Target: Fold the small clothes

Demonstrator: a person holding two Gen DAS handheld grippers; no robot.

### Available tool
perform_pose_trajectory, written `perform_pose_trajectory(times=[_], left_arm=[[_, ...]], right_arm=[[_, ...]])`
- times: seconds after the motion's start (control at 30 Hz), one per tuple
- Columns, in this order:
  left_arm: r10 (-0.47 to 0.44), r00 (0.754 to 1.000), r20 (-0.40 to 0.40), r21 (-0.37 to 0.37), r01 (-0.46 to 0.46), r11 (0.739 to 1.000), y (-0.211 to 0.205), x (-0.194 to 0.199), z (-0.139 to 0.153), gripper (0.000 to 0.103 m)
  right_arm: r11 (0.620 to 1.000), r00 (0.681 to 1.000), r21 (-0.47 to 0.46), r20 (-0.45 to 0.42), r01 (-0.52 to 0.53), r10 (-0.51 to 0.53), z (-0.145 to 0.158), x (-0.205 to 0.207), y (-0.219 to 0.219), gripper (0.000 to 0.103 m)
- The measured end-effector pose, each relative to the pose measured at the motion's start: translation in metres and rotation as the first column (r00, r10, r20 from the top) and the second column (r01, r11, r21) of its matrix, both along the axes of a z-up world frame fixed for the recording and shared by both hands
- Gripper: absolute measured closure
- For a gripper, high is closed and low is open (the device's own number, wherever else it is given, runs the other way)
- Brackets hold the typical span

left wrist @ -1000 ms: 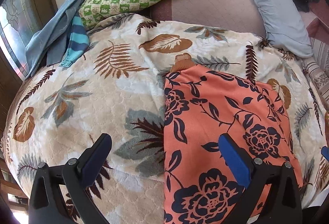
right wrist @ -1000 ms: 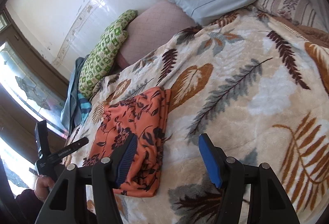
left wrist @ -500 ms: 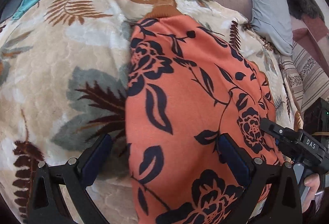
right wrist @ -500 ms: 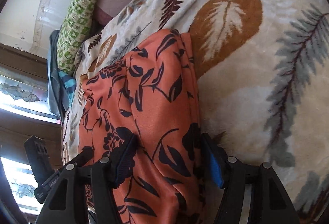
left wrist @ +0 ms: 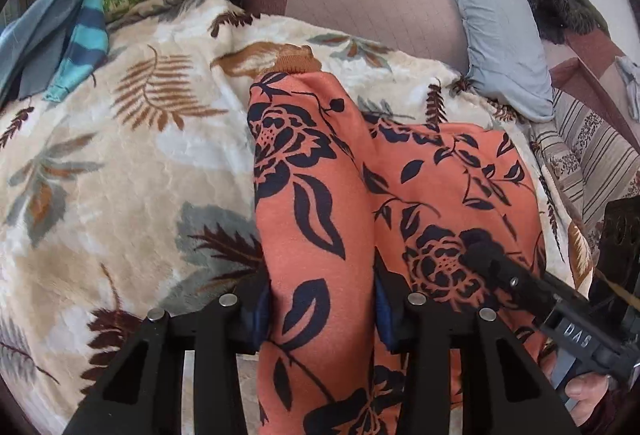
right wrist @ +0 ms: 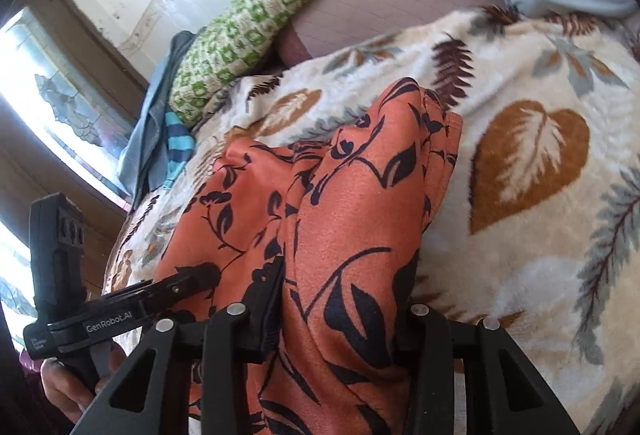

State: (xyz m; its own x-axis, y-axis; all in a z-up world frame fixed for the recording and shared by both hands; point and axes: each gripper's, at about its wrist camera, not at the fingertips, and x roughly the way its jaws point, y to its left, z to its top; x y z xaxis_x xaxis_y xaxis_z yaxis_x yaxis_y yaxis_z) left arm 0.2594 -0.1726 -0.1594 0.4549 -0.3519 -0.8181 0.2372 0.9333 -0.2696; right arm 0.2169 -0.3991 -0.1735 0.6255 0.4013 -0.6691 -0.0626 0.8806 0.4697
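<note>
Both grippers' fingers just closed, each pinching raised fold of orange floral garment (left wrist: 316, 203) on leaf-print blanket (left wrist: 120, 163)

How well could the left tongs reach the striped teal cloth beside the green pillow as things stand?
Probably not right away: the left tongs have just closed on the orange floral garment. The blanket towards the teal cloth looks unobstructed.

garment: orange cloth (left wrist: 316, 219) with dark navy flowers and leaves, brown ribbed cuff at its far end
state: bunched into raised folds
place: pinched between each claw's jaws, stretching away ahead
</note>
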Motion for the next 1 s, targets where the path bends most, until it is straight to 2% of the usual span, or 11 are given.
perform_pose_trajectory(times=[0.13, 0.23, 0.3, 0.33, 0.37, 0.43, 0.5, 0.63, 0.77, 0.87, 1.0], left_arm=[[0.09, 0.995, 0.053, 0.009, -0.09, 0.996, 0.038, -0.001, 0.018, 0.059], [0.168, 0.986, 0.0, 0.047, -0.168, 0.985, 0.064, 0.002, -0.001, 0.056], [0.225, 0.971, -0.078, 0.141, -0.213, 0.967, 0.074, 0.006, -0.029, 0.039], [0.245, 0.965, -0.099, 0.15, -0.229, 0.962, 0.079, 0.005, -0.041, 0.034], [0.264, 0.96, -0.09, 0.116, -0.253, 0.96, 0.085, 0.002, -0.043, 0.027], [0.297, 0.951, -0.086, 0.111, -0.287, 0.952, 0.088, -0.002, -0.038, 0.025], [0.293, 0.954, -0.061, 0.139, -0.283, 0.949, 0.084, -0.008, -0.025, 0.025], [0.249, 0.962, 0.113, 0.159, -0.265, 0.951, 0.071, -0.035, 0.022, 0.021], [0.205, 0.939, 0.277, 0.191, -0.263, 0.946, 0.062, -0.068, 0.062, 0.014], [0.189, 0.925, 0.33, 0.216, -0.269, 0.939, 0.06, -0.084, 0.081, 0.014], [0.179, 0.909, 0.377, 0.214, -0.274, 0.938, 0.061, -0.107, 0.101, 0.014]], right_arm=[[0.997, 0.997, 0.018, 0.023, -0.071, 0.07, 0.002, 0.007, 0.035, 0.062], [0.996, 0.995, 0.025, -0.043, -0.088, 0.089, -0.013, 0.021, 0.054, 0.061], [0.996, 0.983, 0.02, -0.16, -0.087, 0.089, -0.033, 0.032, 0.06, 0.045], [0.997, 0.977, 0.019, -0.197, -0.078, 0.081, -0.04, 0.034, 0.06, 0.043], [0.996, 0.976, 0.042, -0.203, -0.075, 0.082, -0.042, 0.034, 0.057, 0.041], [0.996, 0.976, 0.047, -0.199, -0.078, 0.086, -0.037, 0.031, 0.053, 0.041], [0.997, 0.985, 0.04, -0.155, -0.068, 0.074, -0.026, 0.022, 0.047, 0.04], [0.999, 0.999, 0.005, -0.028, -0.039, 0.039, 0.005, -0.008, 0.038, 0.04], [0.996, 0.991, -0.08, 0.124, -0.038, 0.048, 0.04, -0.046, 0.043, 0.04], [0.992, 0.978, -0.128, 0.203, -0.014, 0.04, 0.058, -0.071, 0.052, 0.04], [0.989, 0.966, -0.141, 0.257, 0.032, 0.006, 0.075, -0.108, 0.067, 0.04]])
